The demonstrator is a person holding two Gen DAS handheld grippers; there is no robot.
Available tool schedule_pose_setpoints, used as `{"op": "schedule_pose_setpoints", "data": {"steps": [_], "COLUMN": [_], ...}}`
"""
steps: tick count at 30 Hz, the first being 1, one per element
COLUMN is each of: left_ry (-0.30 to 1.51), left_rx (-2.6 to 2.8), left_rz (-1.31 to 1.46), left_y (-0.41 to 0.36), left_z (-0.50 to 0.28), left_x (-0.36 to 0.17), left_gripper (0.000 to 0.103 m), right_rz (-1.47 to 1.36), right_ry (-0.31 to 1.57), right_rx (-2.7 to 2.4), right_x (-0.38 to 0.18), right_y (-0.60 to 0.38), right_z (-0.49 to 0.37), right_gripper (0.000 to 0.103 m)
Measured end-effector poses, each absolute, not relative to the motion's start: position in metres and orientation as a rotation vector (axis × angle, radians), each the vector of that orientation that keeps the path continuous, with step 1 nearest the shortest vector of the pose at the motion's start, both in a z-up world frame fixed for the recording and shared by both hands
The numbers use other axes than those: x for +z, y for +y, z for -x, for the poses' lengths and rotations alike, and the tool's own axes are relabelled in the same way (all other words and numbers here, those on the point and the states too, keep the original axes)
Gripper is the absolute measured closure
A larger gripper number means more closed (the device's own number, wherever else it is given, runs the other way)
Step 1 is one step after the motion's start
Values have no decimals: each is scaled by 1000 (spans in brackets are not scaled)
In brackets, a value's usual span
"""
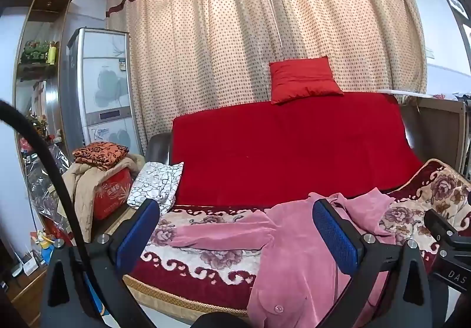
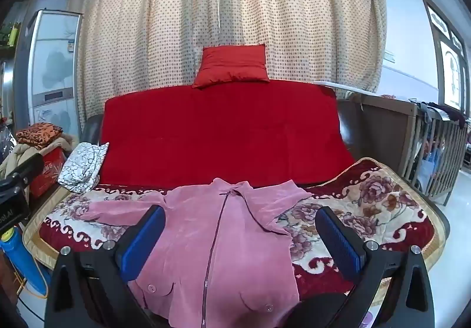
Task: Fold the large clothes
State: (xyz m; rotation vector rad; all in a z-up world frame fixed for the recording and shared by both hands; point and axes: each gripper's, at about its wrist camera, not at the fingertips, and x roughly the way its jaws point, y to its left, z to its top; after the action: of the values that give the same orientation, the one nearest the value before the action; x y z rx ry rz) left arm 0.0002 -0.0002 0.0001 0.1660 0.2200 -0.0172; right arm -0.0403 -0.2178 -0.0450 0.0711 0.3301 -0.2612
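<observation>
We hold the left gripper [image 1: 235,235] and right gripper [image 2: 240,239] with fingers spread wide, gripping nothing. Beyond them the pink jacket [image 2: 217,242] lies front-up on the sofa's floral blanket [image 2: 368,210], below the red cushion [image 2: 232,66].

A: What is between the blue-padded left tongs [image 1: 238,228]?

B: Nothing is pinched. They are wide open. Past them a soft pink zip jacket [image 1: 297,254] lies flat on the flowery red and cream sofa blanket [image 1: 206,263].

A: And further back?

B: A small red square pillow [image 1: 303,79] sits on the plain red sofa cover [image 1: 288,148]. Left of the tongs leans a black-and-white cushion [image 1: 157,181].
</observation>
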Motion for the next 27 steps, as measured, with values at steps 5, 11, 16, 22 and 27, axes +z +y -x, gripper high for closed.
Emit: {"op": "schedule_pose_setpoints", "data": {"steps": [5,11,16,22,27], "left_ry": [213,225,231,233,238], "left_rx": [-14,-18,-25,-31,-37], "left_rz": [-163,-164,-164,-161,-164], "left_y": [-1,-5,0,1,0], "left_z": [3,2,-2,-2,-1], "left_x": [-1,-5,-4,-3,-3], "left_gripper": [0,0,0,0,0], "right_rz": [-72,-72,-71,-65,-61], "right_ry": [327,344,342,345,347], "right_rx": [-264,-263,-264,-264,-265], "right_x": [-44,-43,-45,-47,-47], "right_y": [-219,-216,-217,-216,-216], "right_z": [45,37,39,37,37], "right_gripper": [0,0,0,0,0]}}
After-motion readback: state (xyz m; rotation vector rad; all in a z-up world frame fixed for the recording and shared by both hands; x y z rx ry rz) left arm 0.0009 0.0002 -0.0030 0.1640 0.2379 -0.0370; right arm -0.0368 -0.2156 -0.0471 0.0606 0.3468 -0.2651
